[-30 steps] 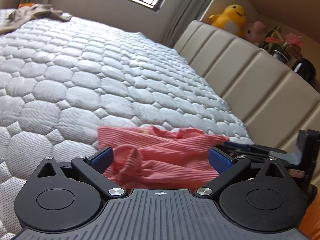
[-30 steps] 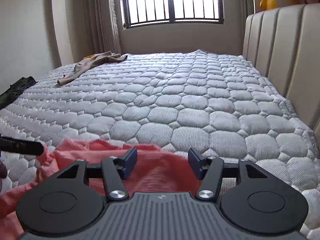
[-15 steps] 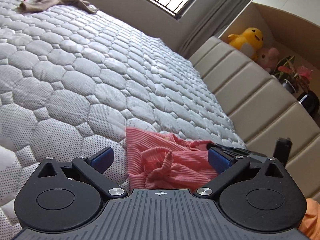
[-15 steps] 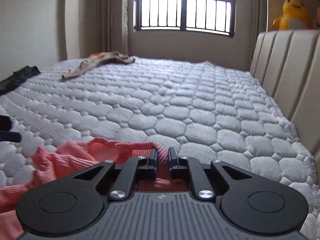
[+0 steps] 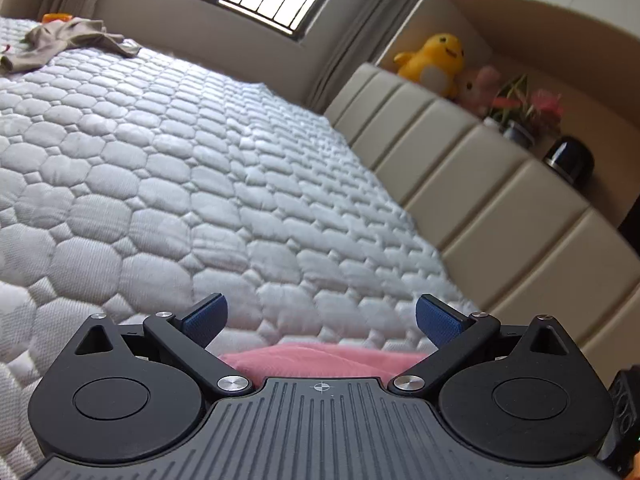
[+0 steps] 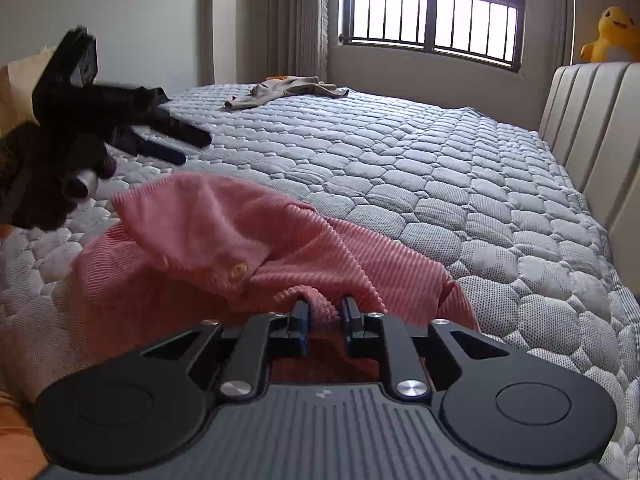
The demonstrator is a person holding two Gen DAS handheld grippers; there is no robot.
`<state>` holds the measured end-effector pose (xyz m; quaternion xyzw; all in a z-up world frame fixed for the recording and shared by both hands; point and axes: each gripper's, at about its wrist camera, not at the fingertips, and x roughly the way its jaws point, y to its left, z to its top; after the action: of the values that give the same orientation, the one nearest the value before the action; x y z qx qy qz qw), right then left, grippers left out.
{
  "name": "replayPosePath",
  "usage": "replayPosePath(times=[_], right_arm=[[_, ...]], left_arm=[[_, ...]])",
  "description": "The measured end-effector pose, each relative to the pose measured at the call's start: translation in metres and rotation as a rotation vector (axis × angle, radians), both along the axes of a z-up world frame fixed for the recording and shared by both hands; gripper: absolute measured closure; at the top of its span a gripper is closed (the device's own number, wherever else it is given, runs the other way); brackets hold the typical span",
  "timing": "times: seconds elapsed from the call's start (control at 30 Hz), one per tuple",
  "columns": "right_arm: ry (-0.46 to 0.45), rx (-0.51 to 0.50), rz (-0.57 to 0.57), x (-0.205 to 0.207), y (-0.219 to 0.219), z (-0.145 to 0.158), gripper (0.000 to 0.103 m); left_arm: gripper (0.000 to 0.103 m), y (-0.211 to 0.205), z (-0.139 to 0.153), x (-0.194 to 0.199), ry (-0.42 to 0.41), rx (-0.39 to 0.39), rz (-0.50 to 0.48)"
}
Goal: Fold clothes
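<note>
A pink ribbed garment point(image 6: 240, 248) lies bunched on the grey quilted mattress point(image 6: 420, 168). My right gripper point(image 6: 324, 314) is shut on a fold of its edge and holds it up a little. My left gripper point(image 5: 320, 316) is open and empty, above the garment, of which only a pink strip point(image 5: 320, 354) shows under its jaws. In the right wrist view the left gripper point(image 6: 160, 140) hangs blurred at the left, above and beyond the garment.
A beige garment point(image 5: 64, 40) lies at the far end of the bed, also in the right wrist view point(image 6: 284, 90). A padded beige headboard point(image 5: 480, 184) runs along the right. A yellow plush toy point(image 5: 434, 62) and plants sit on the shelf behind it.
My right gripper closed on the garment's edge and lifted it. My left gripper stayed open and rose away from the garment, which has slid almost out of its view.
</note>
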<state>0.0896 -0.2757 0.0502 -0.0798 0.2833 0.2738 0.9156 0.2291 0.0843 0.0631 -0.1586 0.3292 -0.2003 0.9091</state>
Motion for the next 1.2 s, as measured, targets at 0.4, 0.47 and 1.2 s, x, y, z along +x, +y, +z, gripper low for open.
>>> replayPosePath(times=[0.4, 0.47, 1.2], right_arm=[[0.164, 0.347, -0.218, 0.044, -0.052, -0.010, 0.036], [0.208, 0.352, -0.228, 0.050, -0.041, -0.032, 0.041], [0.018, 0.212, -0.163, -0.037, -0.047, 0.000, 0.063]], left_arm=[[0.001, 0.037, -0.040, -0.046, 0.197, -0.185, -0.031], [0.001, 0.027, -0.048, -0.037, 0.212, -0.181, -0.027], [0.039, 0.018, -0.035, -0.125, 0.090, -0.009, -0.061]])
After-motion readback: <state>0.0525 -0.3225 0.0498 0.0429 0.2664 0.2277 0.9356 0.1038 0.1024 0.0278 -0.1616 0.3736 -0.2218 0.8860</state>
